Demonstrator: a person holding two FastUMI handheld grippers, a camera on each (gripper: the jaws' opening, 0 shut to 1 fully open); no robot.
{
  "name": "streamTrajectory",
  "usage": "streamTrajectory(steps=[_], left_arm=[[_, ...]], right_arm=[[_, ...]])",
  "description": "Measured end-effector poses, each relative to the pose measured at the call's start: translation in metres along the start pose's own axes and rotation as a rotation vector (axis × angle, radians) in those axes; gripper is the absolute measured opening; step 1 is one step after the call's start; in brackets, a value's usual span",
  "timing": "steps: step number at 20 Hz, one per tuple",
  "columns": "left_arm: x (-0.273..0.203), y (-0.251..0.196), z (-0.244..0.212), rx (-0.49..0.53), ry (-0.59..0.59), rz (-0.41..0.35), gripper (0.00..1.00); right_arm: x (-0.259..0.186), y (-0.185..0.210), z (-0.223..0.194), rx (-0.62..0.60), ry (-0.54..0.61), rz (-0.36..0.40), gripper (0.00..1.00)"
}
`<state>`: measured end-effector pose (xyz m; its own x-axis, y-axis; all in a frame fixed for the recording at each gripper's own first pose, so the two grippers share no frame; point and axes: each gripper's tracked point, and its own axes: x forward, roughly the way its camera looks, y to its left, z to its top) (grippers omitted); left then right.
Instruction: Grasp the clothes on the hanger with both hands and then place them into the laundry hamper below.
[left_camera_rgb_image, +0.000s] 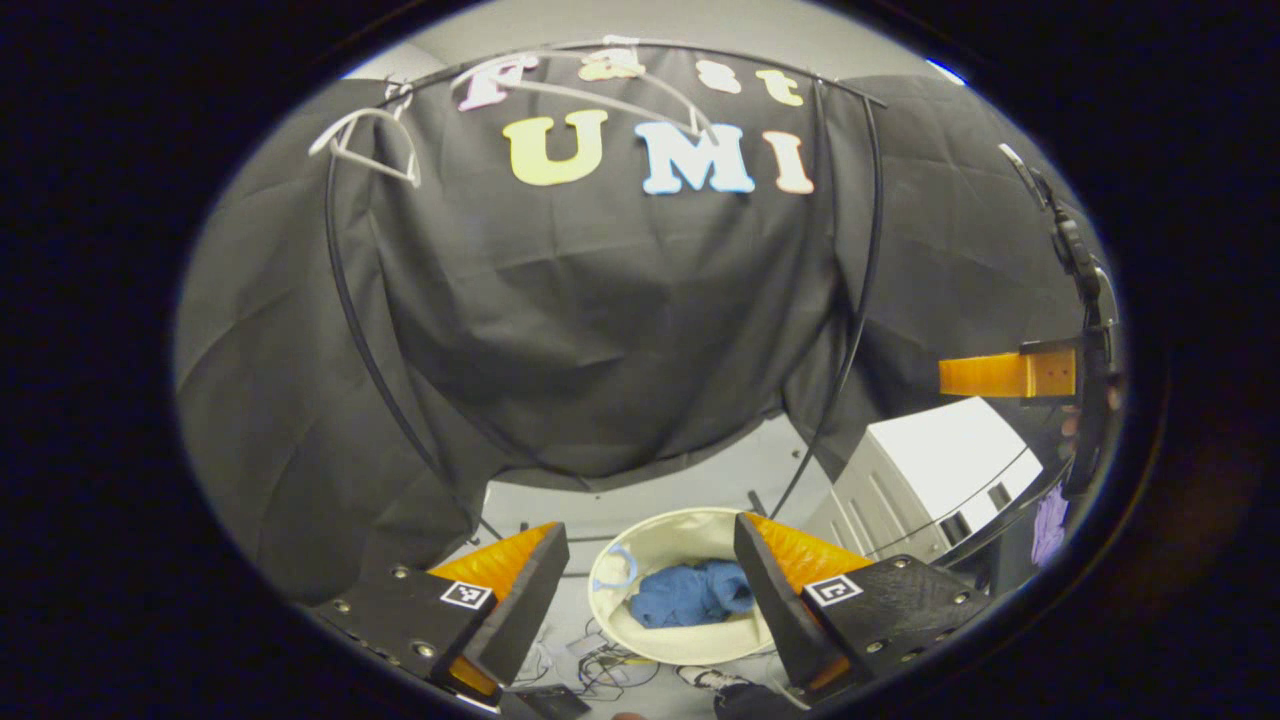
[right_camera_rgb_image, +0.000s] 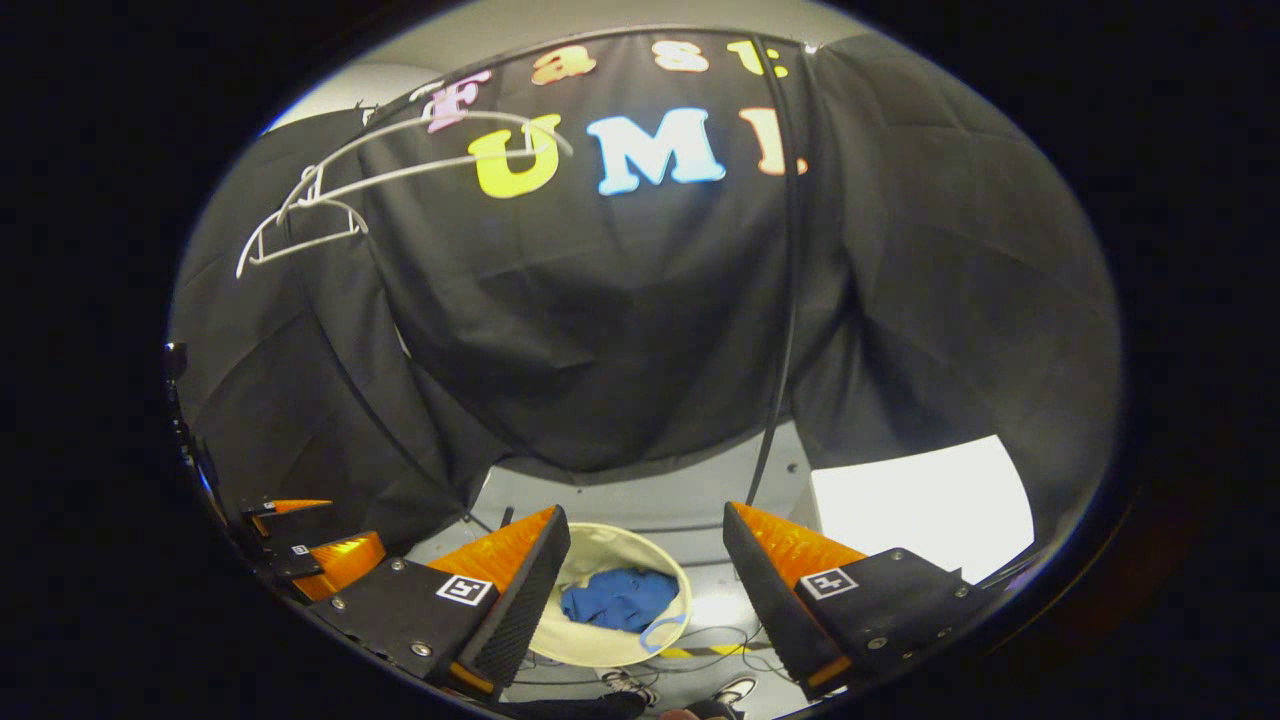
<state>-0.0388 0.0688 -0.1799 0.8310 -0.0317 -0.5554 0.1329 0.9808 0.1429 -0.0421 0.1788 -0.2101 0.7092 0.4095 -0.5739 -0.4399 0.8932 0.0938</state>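
The pale floor (left_camera_rgb_image: 650, 480) carries a round laundry hamper (left_camera_rgb_image: 668, 545), loose cables (left_camera_rgb_image: 600, 670) and a white cabinet (left_camera_rgb_image: 930, 480).

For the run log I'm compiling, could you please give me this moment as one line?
left gripper: open, empty | right gripper: open, empty | blue clothes: in laundry hamper | hangers: bare | stage: garment deposited

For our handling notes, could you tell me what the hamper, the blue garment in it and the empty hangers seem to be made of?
Hamper: soft cream fabric, matte, with a slightly sagging rim. Blue garment: plush, possibly fleece or terry, lying crumpled in thick folds. Hangers: thin pale rods, probably plastic or coated wire; too small to tell.
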Motion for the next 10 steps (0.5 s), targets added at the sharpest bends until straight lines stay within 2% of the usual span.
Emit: streamTrajectory(steps=[5, 7, 9, 10], left_arm=[[-0.071, -0.043, 0.1, -0.019, -0.192, 0.066, 1.0], [-0.101, -0.06, 0.121, -0.052, -0.259, 0.096, 1.0], [-0.131, -0.069, 0.154, -0.084, -0.341, 0.122, 1.0], [-0.138, -0.065, 0.184, -0.094, -0.38, 0.137, 1.0]], right_arm=[[-0.068, -0.051, 0.092, -0.036, -0.248, -0.019, 0.95], [-0.098, -0.07, 0.126, -0.037, -0.347, -0.027, 0.95], [-0.127, -0.093, 0.155, -0.033, -0.441, -0.051, 0.95], [-0.139, -0.105, 0.169, -0.029, -0.484, -0.062, 0.95]])
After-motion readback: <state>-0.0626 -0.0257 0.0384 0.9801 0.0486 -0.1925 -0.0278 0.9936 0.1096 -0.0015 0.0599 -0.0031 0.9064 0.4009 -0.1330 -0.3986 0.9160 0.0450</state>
